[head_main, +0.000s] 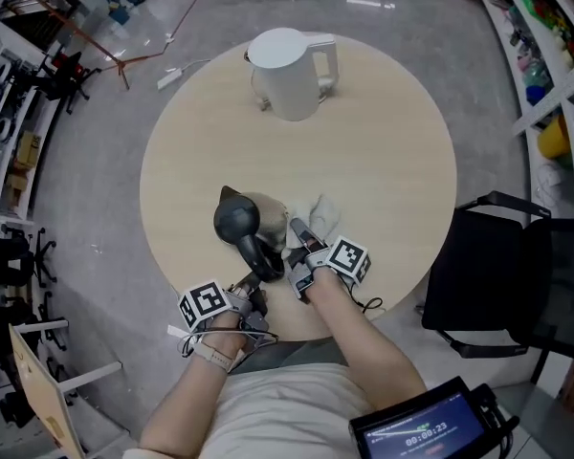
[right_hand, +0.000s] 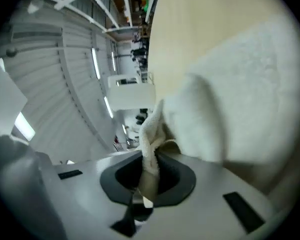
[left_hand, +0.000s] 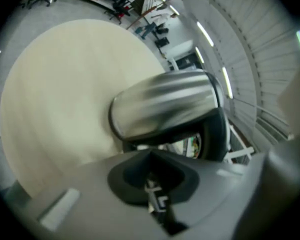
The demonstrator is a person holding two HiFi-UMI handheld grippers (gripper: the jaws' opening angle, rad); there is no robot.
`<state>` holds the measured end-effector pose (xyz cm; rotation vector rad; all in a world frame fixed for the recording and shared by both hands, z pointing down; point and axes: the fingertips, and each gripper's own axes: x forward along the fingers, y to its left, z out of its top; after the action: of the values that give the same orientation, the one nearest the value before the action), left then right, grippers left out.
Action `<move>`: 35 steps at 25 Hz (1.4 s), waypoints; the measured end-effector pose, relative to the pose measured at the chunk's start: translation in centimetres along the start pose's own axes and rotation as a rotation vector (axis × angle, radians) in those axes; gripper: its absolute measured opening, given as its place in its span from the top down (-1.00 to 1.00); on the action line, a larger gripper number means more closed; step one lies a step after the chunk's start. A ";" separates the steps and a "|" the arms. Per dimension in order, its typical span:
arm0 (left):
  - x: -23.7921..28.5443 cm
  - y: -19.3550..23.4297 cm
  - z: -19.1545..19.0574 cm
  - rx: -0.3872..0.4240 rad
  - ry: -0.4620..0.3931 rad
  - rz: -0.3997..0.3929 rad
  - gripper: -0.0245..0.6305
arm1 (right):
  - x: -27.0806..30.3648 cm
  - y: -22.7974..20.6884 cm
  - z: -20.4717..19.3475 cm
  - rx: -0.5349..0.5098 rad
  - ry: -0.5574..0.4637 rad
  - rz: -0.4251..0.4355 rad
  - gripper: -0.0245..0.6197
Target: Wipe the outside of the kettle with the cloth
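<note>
A steel kettle [head_main: 241, 222] with a black handle is tipped on its side above the near part of the round table [head_main: 383, 151]. My left gripper [head_main: 253, 277] is shut on its handle from below. In the left gripper view the steel body [left_hand: 165, 104] fills the middle and the black handle [left_hand: 215, 134] curves down toward the jaws of the left gripper [left_hand: 155, 196]. My right gripper [head_main: 297, 233] is shut on a white cloth [head_main: 318, 213], just right of the kettle. The cloth [right_hand: 230, 99] bunches out of the right gripper [right_hand: 147, 184].
A white plastic kettle [head_main: 289, 73] stands at the table's far side. A black chair [head_main: 512, 275] is at the right of the table. A screen with a timer [head_main: 421, 433] sits near my body. Shelves line both sides of the room.
</note>
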<state>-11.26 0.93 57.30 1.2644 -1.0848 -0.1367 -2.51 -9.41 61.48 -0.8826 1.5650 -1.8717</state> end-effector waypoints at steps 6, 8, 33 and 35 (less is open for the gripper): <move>-4.6 -3.9 7.2 0.325 -0.192 0.000 0.95 | -1.1 14.0 -2.9 -0.131 0.138 0.549 0.82; -4.5 -5.1 9.4 0.552 -0.182 0.097 0.95 | 0.9 16.6 -4.2 -0.238 0.226 0.586 0.82; -22.4 -20.1 14.7 0.497 -0.450 -0.837 0.55 | -3.7 41.9 -15.8 -1.190 0.791 0.770 0.83; -23.4 -19.8 15.1 0.494 -0.477 -0.823 0.54 | -3.0 38.2 -16.3 -1.120 0.781 0.660 0.82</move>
<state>-25.30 -2.23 26.32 2.1525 -0.9513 -0.8689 -13.35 -3.72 21.62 0.1380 2.9805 -0.7525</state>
